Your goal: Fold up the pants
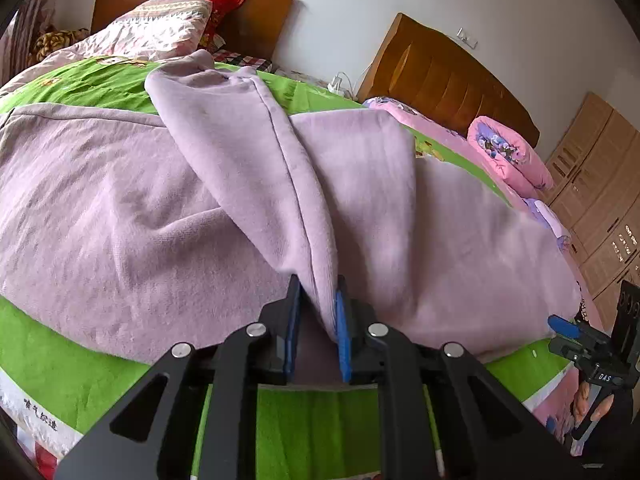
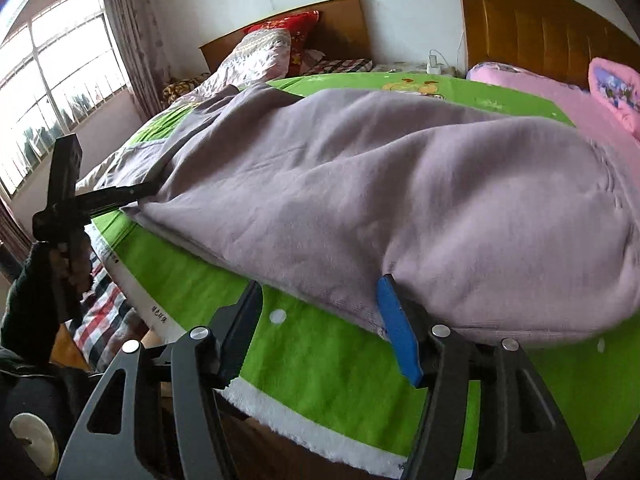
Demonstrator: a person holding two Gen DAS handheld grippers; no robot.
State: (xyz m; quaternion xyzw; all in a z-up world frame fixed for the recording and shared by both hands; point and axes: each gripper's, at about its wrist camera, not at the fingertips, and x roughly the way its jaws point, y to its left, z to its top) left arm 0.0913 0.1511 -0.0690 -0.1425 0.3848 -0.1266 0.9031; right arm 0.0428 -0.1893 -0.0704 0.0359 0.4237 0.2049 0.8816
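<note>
Lilac pants (image 1: 180, 208) spread on the bed's green blanket (image 1: 316, 420). Left claw (image 1: 318, 304) pinches a raised fold of them; right claw (image 2: 320, 300) spread wide at the pants' near edge. Pink quilt (image 1: 508, 152) and wooden headboard (image 1: 448, 76) lie beyond.

One pair of lilac pants (image 1: 240, 208) lies ahead of two tongs, left (image 1: 318, 312) and right (image 2: 320, 304), on one green blanket (image 2: 320, 360), with two wooden headboards (image 1: 448, 80) beyond, two pillows (image 1: 160, 24) far ahead, one pink rolled quilt (image 1: 508, 152) and one window (image 2: 52, 92).
</note>
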